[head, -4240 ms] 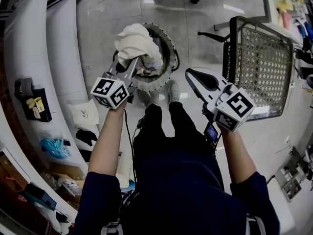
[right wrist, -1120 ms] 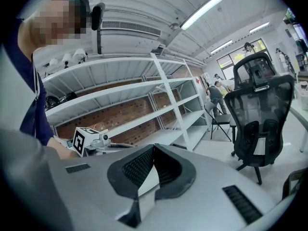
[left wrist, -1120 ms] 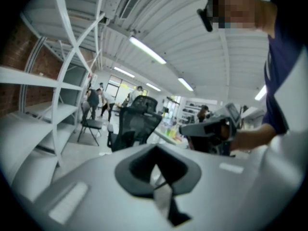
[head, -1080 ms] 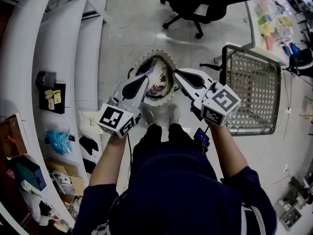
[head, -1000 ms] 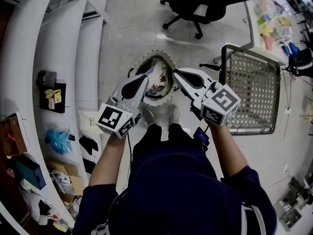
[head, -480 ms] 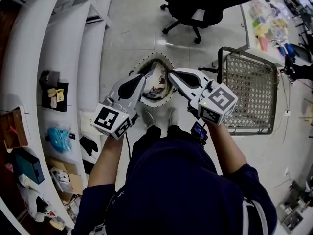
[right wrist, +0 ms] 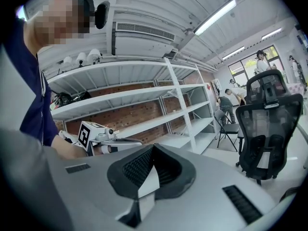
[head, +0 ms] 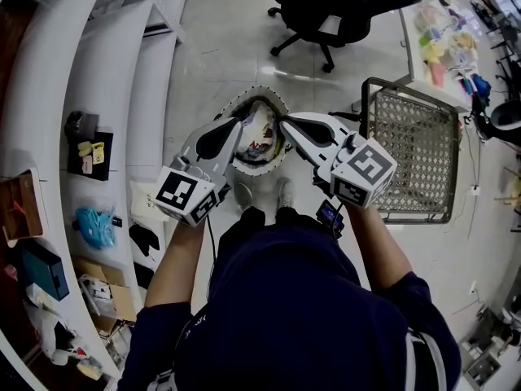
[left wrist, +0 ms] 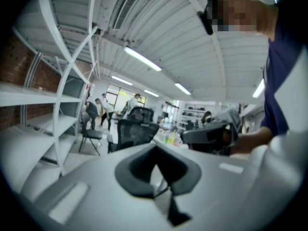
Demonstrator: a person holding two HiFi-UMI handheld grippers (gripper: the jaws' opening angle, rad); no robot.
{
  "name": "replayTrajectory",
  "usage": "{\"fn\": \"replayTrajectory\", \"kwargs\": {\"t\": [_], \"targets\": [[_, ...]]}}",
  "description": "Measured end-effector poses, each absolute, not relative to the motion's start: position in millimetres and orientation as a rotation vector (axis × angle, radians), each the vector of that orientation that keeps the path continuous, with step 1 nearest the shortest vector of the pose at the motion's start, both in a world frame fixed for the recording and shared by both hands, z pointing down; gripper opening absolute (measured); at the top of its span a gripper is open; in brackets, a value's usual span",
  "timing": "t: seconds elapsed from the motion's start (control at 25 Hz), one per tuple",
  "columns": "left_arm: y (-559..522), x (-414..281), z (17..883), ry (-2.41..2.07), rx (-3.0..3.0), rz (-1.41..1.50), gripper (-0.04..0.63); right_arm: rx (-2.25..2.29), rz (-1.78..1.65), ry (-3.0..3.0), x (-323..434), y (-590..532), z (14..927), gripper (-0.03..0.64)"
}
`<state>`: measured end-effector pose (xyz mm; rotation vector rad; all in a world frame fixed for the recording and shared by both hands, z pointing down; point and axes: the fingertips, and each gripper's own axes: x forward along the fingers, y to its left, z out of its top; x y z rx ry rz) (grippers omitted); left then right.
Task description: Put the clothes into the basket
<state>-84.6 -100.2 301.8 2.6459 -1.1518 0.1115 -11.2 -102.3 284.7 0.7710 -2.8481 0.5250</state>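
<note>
Left tool [head: 231, 129] and right tool [head: 286, 121] are both shut and empty, held side by side over the basket [head: 254, 96] on the floor [head: 220, 47]. Clothes [head: 262, 135] are inside the basket.

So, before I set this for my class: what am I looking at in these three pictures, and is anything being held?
No robot here: a person holds a white two-jaw gripper in each hand, the left gripper and the right gripper. The downward picture comes from a camera on the person's head; the other two from cameras riding on the grippers. Both grippers are shut and empty. Below them, on the pale floor, stands a round white-rimmed basket with crumpled clothes inside.
</note>
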Motion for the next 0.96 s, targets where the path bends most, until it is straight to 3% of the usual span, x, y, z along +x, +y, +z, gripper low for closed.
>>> {"fn": "replayTrajectory", "kwargs": {"t": [0.96], "targets": [[-94.9,-87.4,305.6,-1.166,2.623,0.134,0.002,0.735,0.504,-2.884,-6.7,-97.0,286.3,0.006]]}}
